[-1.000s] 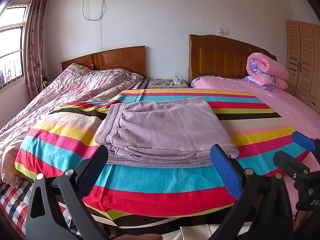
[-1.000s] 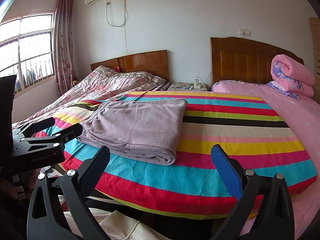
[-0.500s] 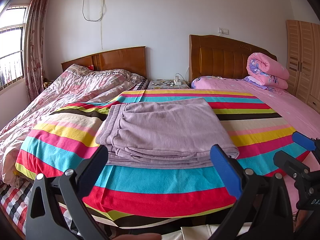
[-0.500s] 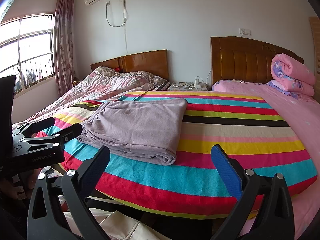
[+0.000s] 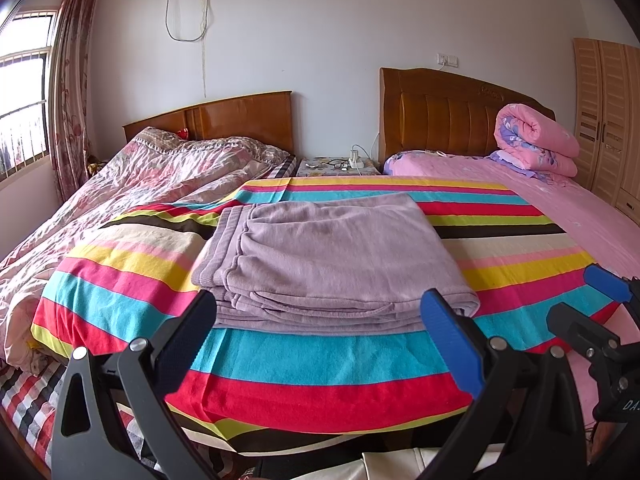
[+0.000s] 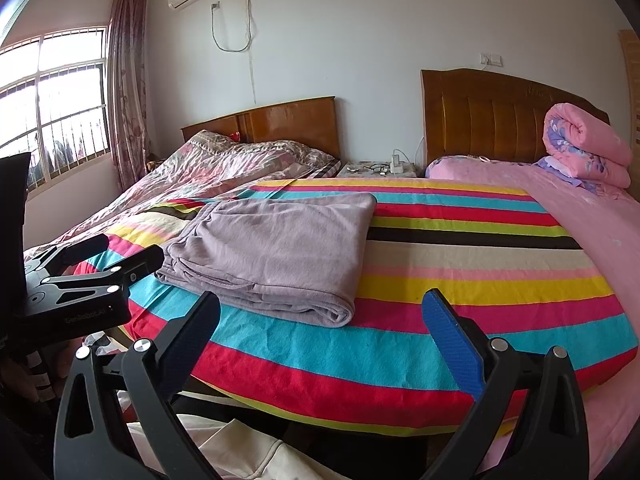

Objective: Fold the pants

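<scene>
The lilac pants [image 5: 332, 256] lay folded into a flat rectangular stack on the striped blanket [image 5: 320, 364], toward that blanket's near edge and left of its middle, their layered edges facing the near edge. The left gripper [image 5: 320, 340] was held off the blanket's near edge, its jaws spread wide and holding nothing, the blue pads [image 5: 450, 342] clear of the cloth. The right gripper [image 6: 320, 340] was held off the same edge further right, likewise gaping and empty, with the pants ahead and to its left. A rolled pink quilt [image 5: 536, 142] sat at the far right corner of the pink bed [image 5: 580, 216], against the headboard [image 5: 448, 116]. No containers showed.
</scene>
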`<state>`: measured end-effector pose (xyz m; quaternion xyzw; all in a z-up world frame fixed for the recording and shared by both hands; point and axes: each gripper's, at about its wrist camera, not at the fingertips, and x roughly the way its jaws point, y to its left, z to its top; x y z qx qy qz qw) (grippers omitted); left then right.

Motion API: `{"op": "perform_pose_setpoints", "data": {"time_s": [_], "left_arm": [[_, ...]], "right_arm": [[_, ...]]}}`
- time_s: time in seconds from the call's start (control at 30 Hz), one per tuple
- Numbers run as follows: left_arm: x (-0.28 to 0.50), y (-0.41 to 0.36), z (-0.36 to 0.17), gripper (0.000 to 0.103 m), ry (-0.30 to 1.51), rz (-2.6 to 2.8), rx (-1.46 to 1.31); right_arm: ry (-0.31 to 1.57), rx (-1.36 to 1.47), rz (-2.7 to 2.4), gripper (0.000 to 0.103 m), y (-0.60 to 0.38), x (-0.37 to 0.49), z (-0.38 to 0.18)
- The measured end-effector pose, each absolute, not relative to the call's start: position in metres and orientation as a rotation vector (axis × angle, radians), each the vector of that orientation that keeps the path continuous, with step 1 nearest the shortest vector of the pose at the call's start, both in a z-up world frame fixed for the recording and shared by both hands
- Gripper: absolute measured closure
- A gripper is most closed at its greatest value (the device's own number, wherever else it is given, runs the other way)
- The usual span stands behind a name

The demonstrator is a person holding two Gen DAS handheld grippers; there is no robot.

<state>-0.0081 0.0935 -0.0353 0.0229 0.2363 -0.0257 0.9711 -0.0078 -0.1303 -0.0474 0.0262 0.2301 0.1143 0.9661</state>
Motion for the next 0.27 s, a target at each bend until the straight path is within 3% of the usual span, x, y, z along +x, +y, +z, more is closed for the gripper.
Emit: {"op": "perform_pose_setpoints", "data": {"time_s": [0.27], "left_arm": [[-0.0063, 0.0918, -0.0386, 0.001, 0.498, -0.069, 0.069]], "right_arm": [[0.469, 0.070, 0.232, 0.005, -0.1338, -0.0080, -0.0481]]}}
